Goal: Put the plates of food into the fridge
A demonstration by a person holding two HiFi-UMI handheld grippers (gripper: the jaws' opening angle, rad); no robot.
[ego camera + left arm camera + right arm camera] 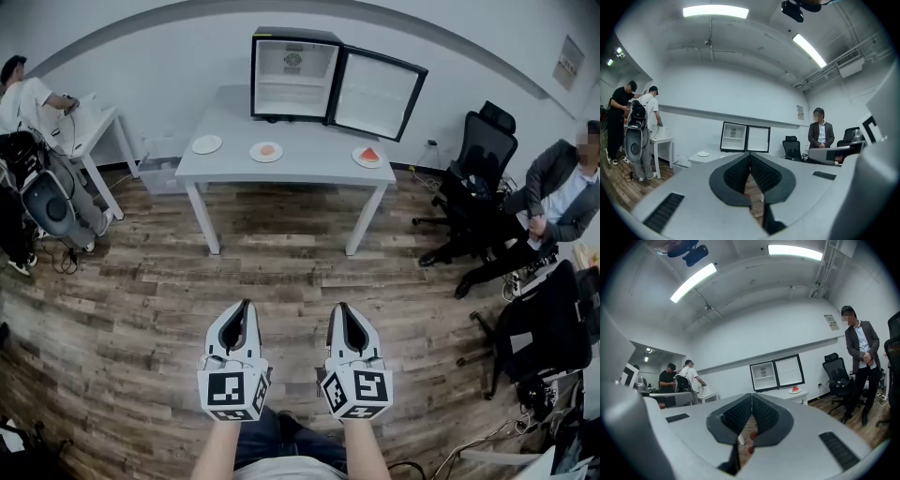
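Note:
Three white plates lie on the grey table [234, 159]: an empty-looking one [206, 144] at the left, one with pinkish food [266, 152] in the middle, one with a red watermelon slice [367, 157] at the right. Behind them a small black fridge [294, 75] stands with its door [377, 94] swung open to the right. My left gripper [246, 307] and right gripper [341, 309] are held side by side over the wooden floor, well short of the table, both shut and empty. The right gripper view shows the watermelon plate [794, 390] and the fridge [764, 376]; the left gripper view shows the left plate [703, 153].
A white desk [89, 122] with people and equipment stands at the left. Black office chairs [478, 159] and a seated person [553, 202] are at the right. Cables and gear [534, 394] lie at the lower right. Wooden floor [281, 272] lies between me and the table.

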